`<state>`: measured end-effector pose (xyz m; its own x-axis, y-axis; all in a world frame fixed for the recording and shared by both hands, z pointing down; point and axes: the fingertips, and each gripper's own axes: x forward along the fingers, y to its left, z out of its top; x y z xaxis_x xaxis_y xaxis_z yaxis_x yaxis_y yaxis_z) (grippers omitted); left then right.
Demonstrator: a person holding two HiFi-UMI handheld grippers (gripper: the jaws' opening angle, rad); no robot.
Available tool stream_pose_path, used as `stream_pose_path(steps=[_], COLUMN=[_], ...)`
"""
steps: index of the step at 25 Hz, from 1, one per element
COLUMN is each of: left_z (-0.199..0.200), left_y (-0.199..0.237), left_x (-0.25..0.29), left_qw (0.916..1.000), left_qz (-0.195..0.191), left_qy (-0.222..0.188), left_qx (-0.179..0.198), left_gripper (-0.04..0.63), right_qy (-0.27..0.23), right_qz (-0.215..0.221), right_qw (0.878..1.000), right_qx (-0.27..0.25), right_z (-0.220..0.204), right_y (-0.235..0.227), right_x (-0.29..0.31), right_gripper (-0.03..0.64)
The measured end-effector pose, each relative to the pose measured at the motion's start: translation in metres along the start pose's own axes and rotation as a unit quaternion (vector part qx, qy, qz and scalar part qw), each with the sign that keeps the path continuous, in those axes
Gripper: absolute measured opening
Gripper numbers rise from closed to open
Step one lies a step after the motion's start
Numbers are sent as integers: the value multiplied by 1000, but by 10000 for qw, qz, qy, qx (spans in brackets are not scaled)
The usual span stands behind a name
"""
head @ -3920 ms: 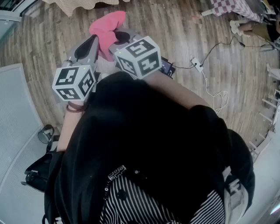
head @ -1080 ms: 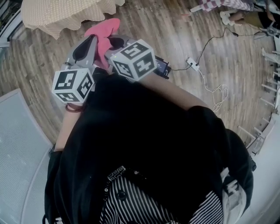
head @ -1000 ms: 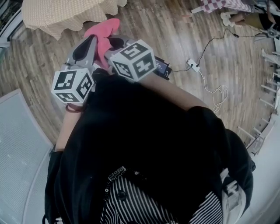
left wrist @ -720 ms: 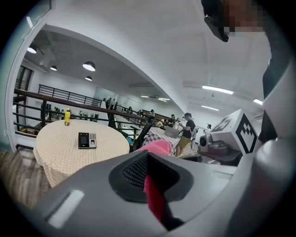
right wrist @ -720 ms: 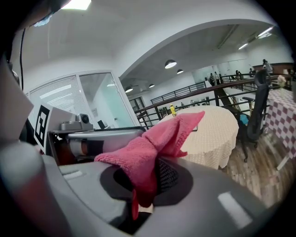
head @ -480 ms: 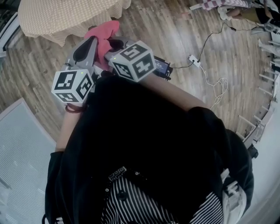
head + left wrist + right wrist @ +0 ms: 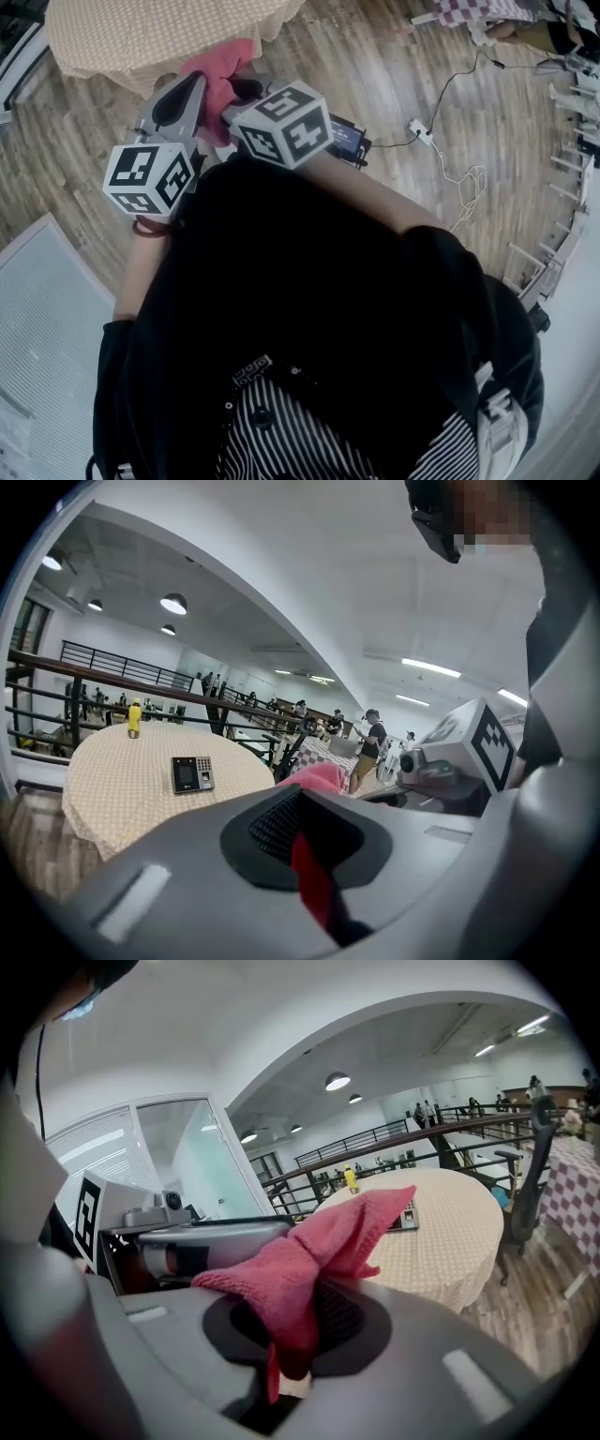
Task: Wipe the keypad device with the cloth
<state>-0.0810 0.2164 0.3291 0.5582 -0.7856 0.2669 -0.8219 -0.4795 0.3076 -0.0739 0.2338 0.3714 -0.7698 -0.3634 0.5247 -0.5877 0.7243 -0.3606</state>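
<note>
Head view: the left gripper (image 7: 190,84) and right gripper (image 7: 240,87) are held up side by side at the person's chest, tips close together. A pink cloth (image 7: 220,64) sticks up at the right gripper's tip, just beside the left one. A round surface (image 7: 141,33) with a beige dotted cover is straight ahead, its edge near the tips. The keypad device does not show here. Open wood floor (image 7: 309,47) lies to the right, and a power strip (image 7: 421,132) with its cable is well off that way. The marker cubes carry black-and-white squares only, no words.

Left gripper view: the left gripper (image 7: 300,850) has its jaws together. A thin red strip sits in the seam; cannot tell if it is cloth. The keypad device (image 7: 192,773) lies flat on the surface (image 7: 103,803), back from the near edge. It is a dark slab with a screen on the left and small keys on the right, print too small to read. A yellow bottle (image 7: 134,717) stands upright at the far edge, well apart from it. A railing (image 7: 103,667) runs behind.

Right gripper view: the right gripper (image 7: 291,1340) is clamped on the cloth (image 7: 319,1251), which is bunched and fans upward. The keypad device (image 7: 410,1215) is partly hidden behind the cloth's tip. An office chair (image 7: 527,1174) stands just right of the surface.
</note>
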Motion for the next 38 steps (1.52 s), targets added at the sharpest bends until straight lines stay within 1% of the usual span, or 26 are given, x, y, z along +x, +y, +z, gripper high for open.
stream_pose_path(steps=[7, 12, 17, 21, 25, 32, 38], left_z=[3, 3, 12, 19, 30, 58, 89], left_y=[14, 28, 53, 75, 102, 156, 191], left_x=[-14, -27, -38, -37, -18, 38, 85], left_qw=[9999, 9996, 9980, 9962, 9949, 9938, 9925], left_qz=[36, 105, 423, 687, 860, 1016, 1167], left_qy=[-100, -237, -431, -496, -441, -278, -210], left_qx=[-113, -112, -158, -224, -281, -362, -303], left_gripper=[-2, -2, -2, -2, -2, -2, -2], right_qy=[110, 147, 52, 67, 186, 381, 427], right_qz=[-2, -24, 8, 224, 445, 687, 840], right_qw=[9999, 9996, 9979, 9967, 9958, 9949, 9940], right_qx=[-79, -238, -646, -772, -776, -630, -561], right_z=[5, 8, 23, 37, 56, 102, 145], right_y=[14, 26, 35, 33, 17, -33, -75], right_x=[12, 25, 46, 66, 89, 134, 160], right_gripper=[63, 63, 63, 63, 63, 63, 63])
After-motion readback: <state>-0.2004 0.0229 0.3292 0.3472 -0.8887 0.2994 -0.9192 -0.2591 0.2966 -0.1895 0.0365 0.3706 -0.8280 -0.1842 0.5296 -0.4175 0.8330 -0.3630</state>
